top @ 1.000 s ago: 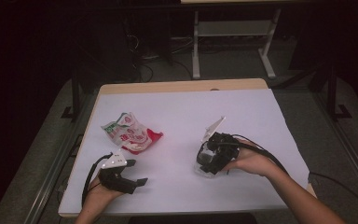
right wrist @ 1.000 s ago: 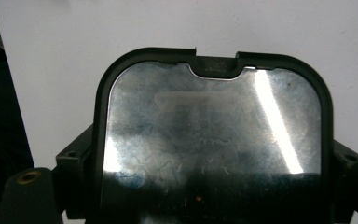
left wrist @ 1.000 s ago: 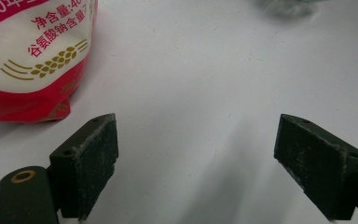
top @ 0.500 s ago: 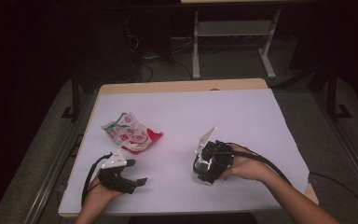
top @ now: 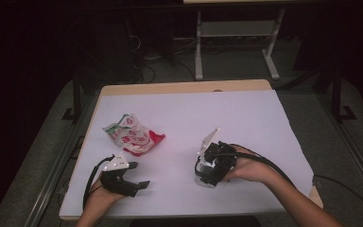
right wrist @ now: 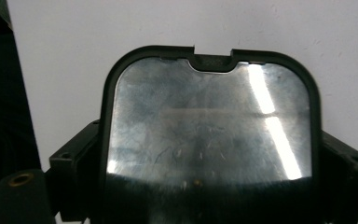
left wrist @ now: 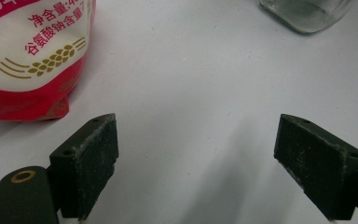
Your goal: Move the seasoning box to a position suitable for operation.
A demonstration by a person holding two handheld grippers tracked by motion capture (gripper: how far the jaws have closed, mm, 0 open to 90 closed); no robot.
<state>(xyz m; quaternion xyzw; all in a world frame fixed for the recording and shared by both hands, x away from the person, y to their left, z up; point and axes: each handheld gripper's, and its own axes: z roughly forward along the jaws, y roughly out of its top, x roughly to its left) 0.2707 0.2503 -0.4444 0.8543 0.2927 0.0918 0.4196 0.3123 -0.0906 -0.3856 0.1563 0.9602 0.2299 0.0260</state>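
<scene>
Right tongs (right wrist: pixel 205 186): jaws closed on the two sides of a clear square glass jar with a black-rimmed lid (right wrist: pixel 209 121), held low over the white worktop (top: pixel 246 118) near its front edge, right of centre. In the high view the jar (top: pixel 204 171) sits under the hand, apparently at or just above the surface; contact cannot be confirmed.

Left tongs (left wrist: pixel 209 158): jaws wide apart, empty, near the front-left corner. The crumpled red-and-white printed plastic bag (left wrist: pixel 32 56) lies just beyond the left jaw, not touching.

Risks, as judged:
- Smooth glass against flat pads; a tilt of the hand could let the jar slide out and strike the worktop.
- Releasing before the base is flat could tip it.
- The bag looks soft and limp; a one-sided pinch by the left tongs may drag rather than lift it.
</scene>
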